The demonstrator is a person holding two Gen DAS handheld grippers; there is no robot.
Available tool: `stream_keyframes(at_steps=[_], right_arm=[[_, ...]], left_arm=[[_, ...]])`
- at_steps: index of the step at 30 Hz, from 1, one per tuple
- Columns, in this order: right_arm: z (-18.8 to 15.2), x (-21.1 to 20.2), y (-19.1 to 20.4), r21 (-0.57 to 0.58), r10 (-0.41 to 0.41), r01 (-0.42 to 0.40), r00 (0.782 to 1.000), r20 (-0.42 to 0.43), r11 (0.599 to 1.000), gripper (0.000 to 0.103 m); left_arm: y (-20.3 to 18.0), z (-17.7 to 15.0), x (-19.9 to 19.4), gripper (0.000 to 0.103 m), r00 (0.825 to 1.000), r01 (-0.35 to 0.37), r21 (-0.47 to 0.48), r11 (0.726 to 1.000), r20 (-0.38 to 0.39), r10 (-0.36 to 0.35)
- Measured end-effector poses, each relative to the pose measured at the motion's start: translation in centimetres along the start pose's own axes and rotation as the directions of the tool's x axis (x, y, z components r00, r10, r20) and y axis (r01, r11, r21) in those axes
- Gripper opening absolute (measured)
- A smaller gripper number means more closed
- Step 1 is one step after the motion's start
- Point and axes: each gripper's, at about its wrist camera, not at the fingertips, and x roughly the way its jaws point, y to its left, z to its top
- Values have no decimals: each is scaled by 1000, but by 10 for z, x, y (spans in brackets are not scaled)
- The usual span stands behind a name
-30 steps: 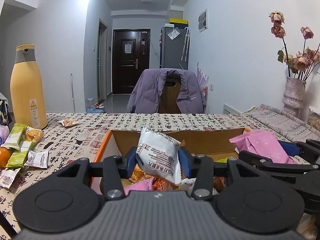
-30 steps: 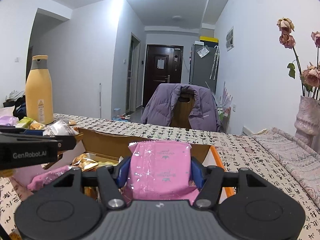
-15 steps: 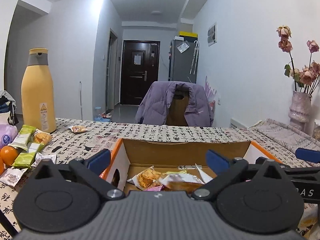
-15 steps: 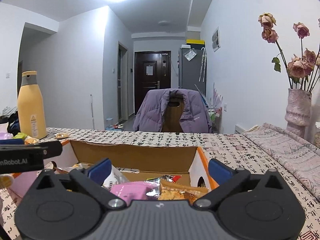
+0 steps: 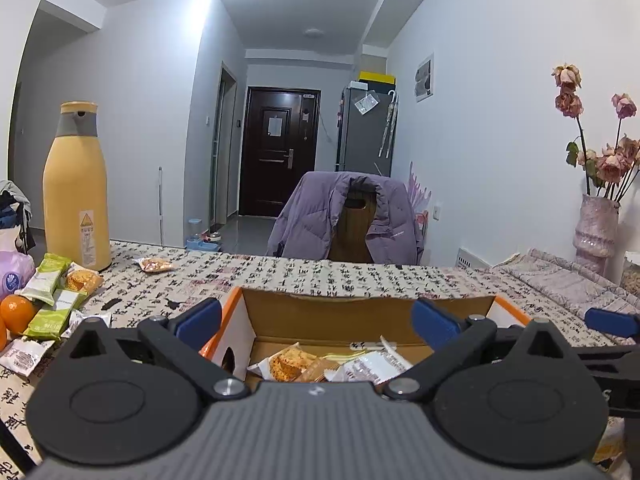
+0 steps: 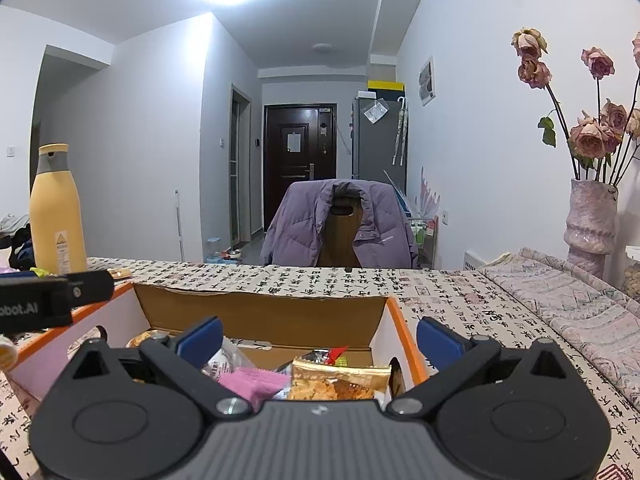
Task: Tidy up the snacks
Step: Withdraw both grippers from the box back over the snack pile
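An open cardboard box (image 5: 360, 312) with orange edges sits on the table and holds several snack packets, among them a white packet (image 5: 372, 366) and a pink packet (image 6: 252, 384). My left gripper (image 5: 318, 322) hangs over the box's left part, jaws wide open, nothing between them. My right gripper (image 6: 320, 338) hangs over the box (image 6: 260, 312) at its right part, also wide open and empty. More snack packets (image 5: 52, 300) lie loose on the table to the left. Each gripper's arm shows at the edge of the other's view.
A tall yellow bottle (image 5: 76, 188) and an orange (image 5: 16, 314) stand at the left of the table. A vase of dried roses (image 6: 590, 224) stands at the right by a folded cloth (image 6: 580, 304). A chair with a purple jacket (image 5: 348, 220) is behind the table.
Both grippers opened. The white packet dropped from the left gripper and the pink packet from the right gripper into the box. Both views tilted up slightly.
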Motion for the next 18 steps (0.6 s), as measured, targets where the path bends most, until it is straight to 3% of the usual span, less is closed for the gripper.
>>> stream_keyframes(at_steps=[8, 18], right_arm=[[16, -21, 4, -19, -6, 6, 1000, -16, 1000, 103], [8, -59, 5, -26, 4, -6, 998, -59, 1000, 103]], left_arm=[[-3, 15, -28, 103, 999, 29, -4, 1000, 29, -28], [3, 1, -63, 103, 999, 38, 22, 999, -8, -38]])
